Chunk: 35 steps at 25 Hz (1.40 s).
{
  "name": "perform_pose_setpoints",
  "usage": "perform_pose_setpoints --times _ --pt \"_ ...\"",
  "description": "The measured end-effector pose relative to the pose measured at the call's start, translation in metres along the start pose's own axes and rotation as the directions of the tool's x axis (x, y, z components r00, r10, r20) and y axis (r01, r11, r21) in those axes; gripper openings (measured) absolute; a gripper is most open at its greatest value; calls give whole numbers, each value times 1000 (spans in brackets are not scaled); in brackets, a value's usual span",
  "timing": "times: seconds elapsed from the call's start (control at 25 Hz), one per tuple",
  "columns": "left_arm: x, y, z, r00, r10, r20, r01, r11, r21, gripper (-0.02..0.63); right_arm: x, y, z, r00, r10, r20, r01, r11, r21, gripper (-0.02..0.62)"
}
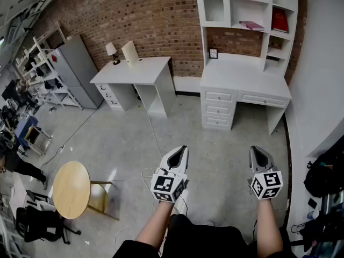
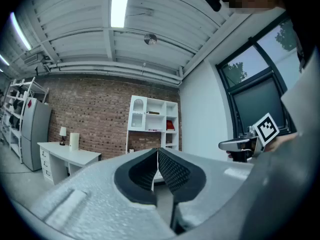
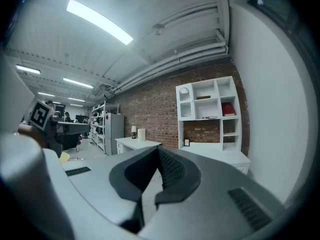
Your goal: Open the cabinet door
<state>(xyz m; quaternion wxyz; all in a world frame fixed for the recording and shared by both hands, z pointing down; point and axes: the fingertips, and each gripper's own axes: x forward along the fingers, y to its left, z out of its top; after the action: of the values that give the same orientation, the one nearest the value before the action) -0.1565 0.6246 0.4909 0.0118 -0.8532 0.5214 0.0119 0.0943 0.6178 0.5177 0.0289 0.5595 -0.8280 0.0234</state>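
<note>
Jaws of the left tool (image 1: 184, 148) sit pressed together with nothing between them, and the right tool (image 1: 255, 149), beside it at lower centre, is likewise closed and empty. Both point level over grey floor (image 1: 215, 149), well apart from any furniture. A round wooden table (image 1: 71, 190) stands at lower left. Farther off, against the brick wall (image 1: 156, 15), a white worktop (image 1: 131, 69) at upper centre carries a lamp (image 1: 112, 50). To its right stands a white desk (image 1: 242, 77) with 3 stacked drawers (image 1: 219, 109) and a shelf unit (image 1: 267, 31) on top. The cabinet door (image 1: 214, 4), glazed and arched, sits at that unit's upper left corner, at the top of the frame, and is closed.
</note>
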Motion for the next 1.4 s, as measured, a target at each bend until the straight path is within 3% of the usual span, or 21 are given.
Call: perform_pose_setpoints --times 0.32,0.72,0.96,1.2,1.4 --pt "19 -22 -9 1000 -15 -22 14 1000 -7 20 -6 -22 -7 999 32 21 -34 995 99 2" --pt "99 -11 -29 997 -67 -40 66 998 -22 20 35 -67 -18 1000 -21 7 21 997 81 2" --pt "176 23 -34 995 -92 -30 91 995 -38 20 102 -99 -12 999 -54 -4 54 997 61 2" --pt "259 85 -42 994 -98 -45 95 993 -67 20 188 -136 -12 992 -115 -44 118 990 77 2" --pt "326 135 -30 993 -113 -36 110 991 -73 20 261 -153 0 991 -122 -59 126 990 67 2"
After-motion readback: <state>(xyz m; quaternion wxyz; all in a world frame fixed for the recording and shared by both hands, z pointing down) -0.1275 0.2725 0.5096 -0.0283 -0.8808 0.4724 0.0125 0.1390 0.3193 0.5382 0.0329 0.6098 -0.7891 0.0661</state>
